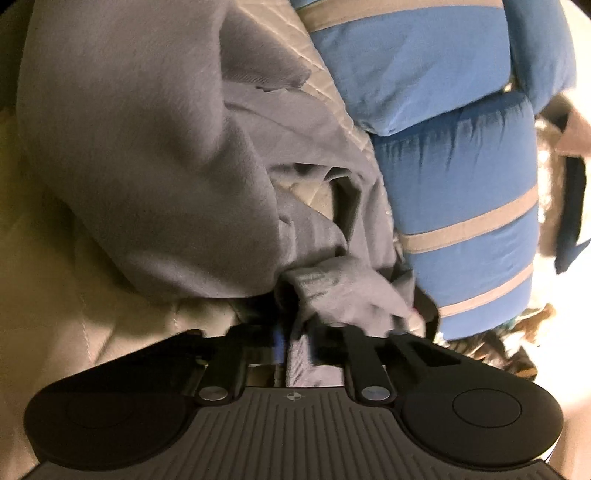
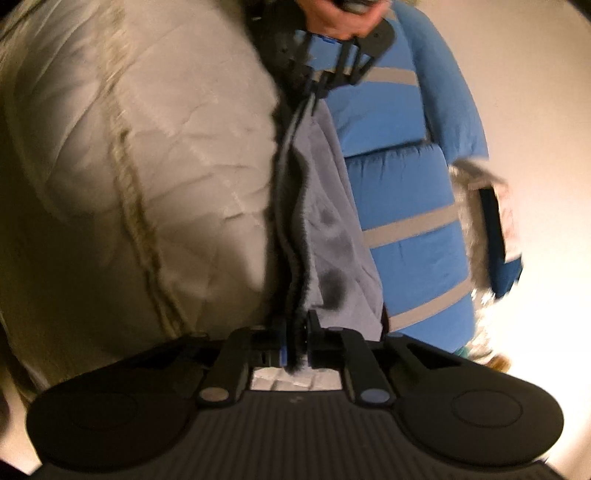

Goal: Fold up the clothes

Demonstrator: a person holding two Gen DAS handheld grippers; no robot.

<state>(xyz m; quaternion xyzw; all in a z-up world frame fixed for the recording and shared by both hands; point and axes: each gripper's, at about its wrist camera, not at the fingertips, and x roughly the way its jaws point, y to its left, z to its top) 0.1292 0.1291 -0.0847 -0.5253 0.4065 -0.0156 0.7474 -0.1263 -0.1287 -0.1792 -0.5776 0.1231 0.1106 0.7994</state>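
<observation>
A grey fleece garment (image 1: pixel 147 147) lies bunched on a beige quilted bed cover (image 1: pixel 55 295). My left gripper (image 1: pixel 295 332) is shut on a fold of this grey cloth, which spills out between its fingers. In the right wrist view the same garment (image 2: pixel 332 221) stretches as a taut band along its dark fuzzy edge. My right gripper (image 2: pixel 295 343) is shut on the near end of that edge. At the far end the left gripper (image 2: pixel 319 86) pinches the cloth, held by a person's hand (image 2: pixel 340 22).
A folded blue blanket with grey stripes (image 1: pixel 461 184) (image 2: pixel 399 192) lies right beside the garment on the right. The beige cover (image 2: pixel 147 147) spreads to the left. A dark blue and white item (image 2: pixel 498 240) sits past the blanket at the bright right edge.
</observation>
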